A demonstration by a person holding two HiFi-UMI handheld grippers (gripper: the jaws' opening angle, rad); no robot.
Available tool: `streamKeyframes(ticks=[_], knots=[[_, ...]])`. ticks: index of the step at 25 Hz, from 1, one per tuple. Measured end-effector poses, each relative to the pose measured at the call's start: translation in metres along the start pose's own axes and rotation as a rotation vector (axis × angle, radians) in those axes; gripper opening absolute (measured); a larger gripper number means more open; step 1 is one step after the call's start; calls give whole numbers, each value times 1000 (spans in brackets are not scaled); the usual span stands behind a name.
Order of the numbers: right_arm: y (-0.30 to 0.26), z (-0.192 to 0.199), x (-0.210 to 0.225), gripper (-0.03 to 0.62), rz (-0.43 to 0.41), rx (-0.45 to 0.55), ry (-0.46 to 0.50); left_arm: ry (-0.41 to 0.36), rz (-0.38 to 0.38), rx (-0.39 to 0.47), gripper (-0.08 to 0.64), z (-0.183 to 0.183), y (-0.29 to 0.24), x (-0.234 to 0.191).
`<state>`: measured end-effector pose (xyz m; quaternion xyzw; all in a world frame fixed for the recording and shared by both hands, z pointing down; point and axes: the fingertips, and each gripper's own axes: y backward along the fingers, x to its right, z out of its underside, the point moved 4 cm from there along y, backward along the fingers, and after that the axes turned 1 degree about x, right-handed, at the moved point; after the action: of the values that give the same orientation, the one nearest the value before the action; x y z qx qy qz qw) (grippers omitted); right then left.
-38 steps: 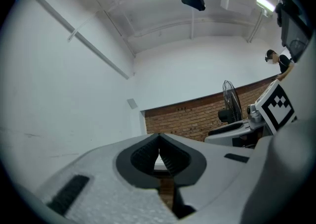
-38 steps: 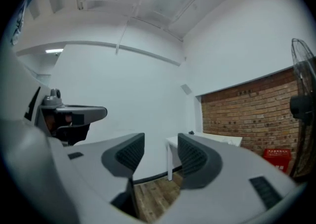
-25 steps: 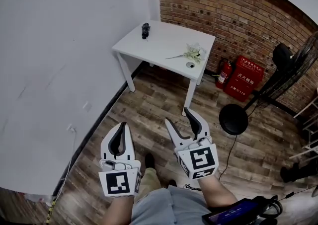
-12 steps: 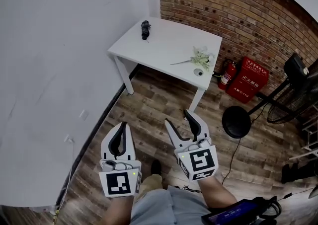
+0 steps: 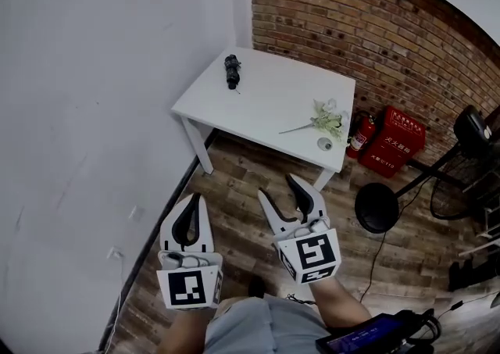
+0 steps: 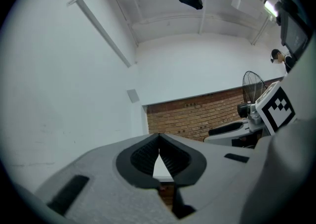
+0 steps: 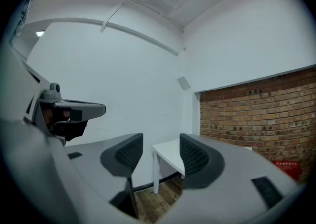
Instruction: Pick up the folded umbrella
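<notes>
The folded umbrella (image 5: 231, 71), a short black cylinder of bunched fabric, lies on the far left corner of a white, flat-topped table (image 5: 266, 98) in the upper middle of the head view, well apart from both grippers. Near the table's right edge lies a pale flower sprig (image 5: 322, 119) with a thin stem, and a small round disc (image 5: 324, 142) sits just below it. Behind the table runs a rough red brick wall (image 5: 375, 40), and a smooth white wall (image 5: 101, 94) fills the left. The floor (image 5: 234, 180) is worn wood planks. At the right stand a red fire extinguisher (image 5: 361, 132), a red box (image 5: 397, 141) and a round black fan base (image 5: 376, 208).

In the lower middle, the left gripper (image 5: 194, 202) has its curved white fingers together. Its ribbed black pads meet at the tips with nothing caught. The right gripper (image 5: 276, 186) has its fingers apart. They have just been closing, with only air between the ribbed pads.
</notes>
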<state>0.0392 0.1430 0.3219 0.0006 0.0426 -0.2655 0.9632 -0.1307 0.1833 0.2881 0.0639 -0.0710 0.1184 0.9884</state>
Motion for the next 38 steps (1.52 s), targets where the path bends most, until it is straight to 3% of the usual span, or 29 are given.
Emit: streamKeyframes(ticks=[9,21,38], knots=[[-47,-10,14,227,45,15,22,0,24,40,6,4,-47,-27],[-97,10,58,224,85,4,2,-7,66,-33,6,38,-113,-27],[-268,39,144,222,84,-95,-48,12,83,-107,6,83,-288,-77]])
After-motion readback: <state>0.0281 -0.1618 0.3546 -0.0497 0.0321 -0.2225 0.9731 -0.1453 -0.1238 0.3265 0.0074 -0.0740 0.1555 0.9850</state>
